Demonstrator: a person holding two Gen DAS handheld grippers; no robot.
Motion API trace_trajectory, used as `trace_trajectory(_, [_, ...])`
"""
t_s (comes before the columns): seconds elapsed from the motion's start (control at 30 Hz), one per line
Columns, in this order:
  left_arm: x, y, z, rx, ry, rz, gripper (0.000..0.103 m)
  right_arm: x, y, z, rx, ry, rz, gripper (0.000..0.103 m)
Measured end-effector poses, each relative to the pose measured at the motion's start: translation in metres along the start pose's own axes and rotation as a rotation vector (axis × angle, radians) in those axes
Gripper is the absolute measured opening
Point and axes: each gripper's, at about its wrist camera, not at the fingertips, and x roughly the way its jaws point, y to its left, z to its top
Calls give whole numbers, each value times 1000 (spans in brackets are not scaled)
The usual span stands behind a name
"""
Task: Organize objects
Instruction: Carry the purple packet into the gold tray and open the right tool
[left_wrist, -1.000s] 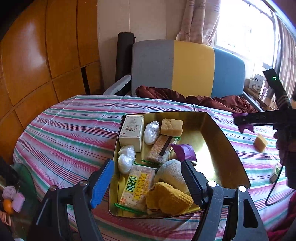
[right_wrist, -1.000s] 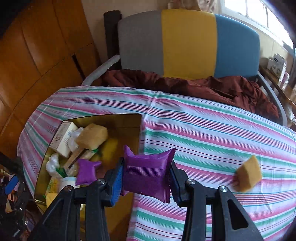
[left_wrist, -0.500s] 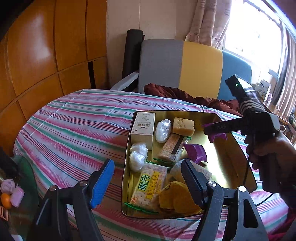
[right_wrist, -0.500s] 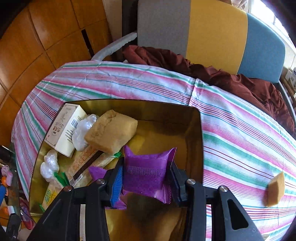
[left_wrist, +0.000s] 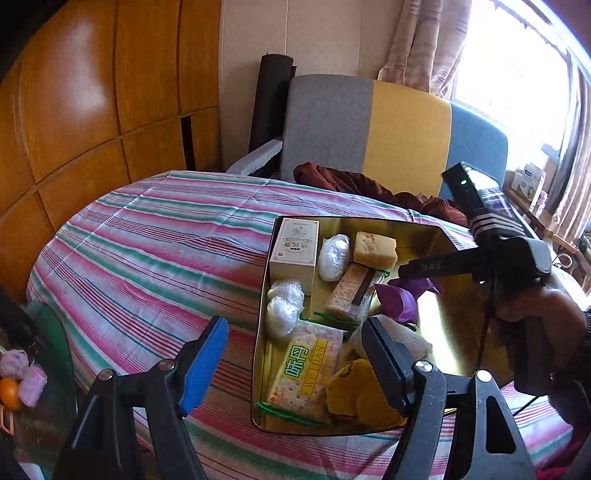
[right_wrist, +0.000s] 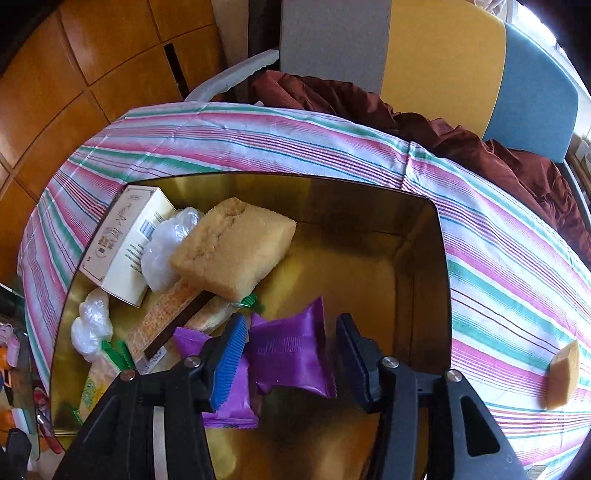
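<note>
Left wrist view: the left tool hangs wide open and empty above the gold tray on the striped bench.

Right wrist view: the right tool is parted, and the purple packet sits loose between its pads inside the tray.

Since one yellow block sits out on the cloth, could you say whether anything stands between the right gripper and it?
Yes: the tray's right wall lies between the right gripper, open around a purple packet, and the yellow block; beyond it, only striped cloth.
</note>
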Motion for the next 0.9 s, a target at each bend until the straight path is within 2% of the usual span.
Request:
trace_trajectory(0.5, [-17,-13,0,35,-29,-12,77,-65,-28,-27,72,-125,52,52])
trace_trajectory(0.8, [-26,-31,1,73,-42,-52,81,-100,-80,-71,142,-153,17,53])
trace_trajectory(0.9, [-28,-40,2,89,-46,-82,82,-112,-105,-90,178,-156,-7,61])
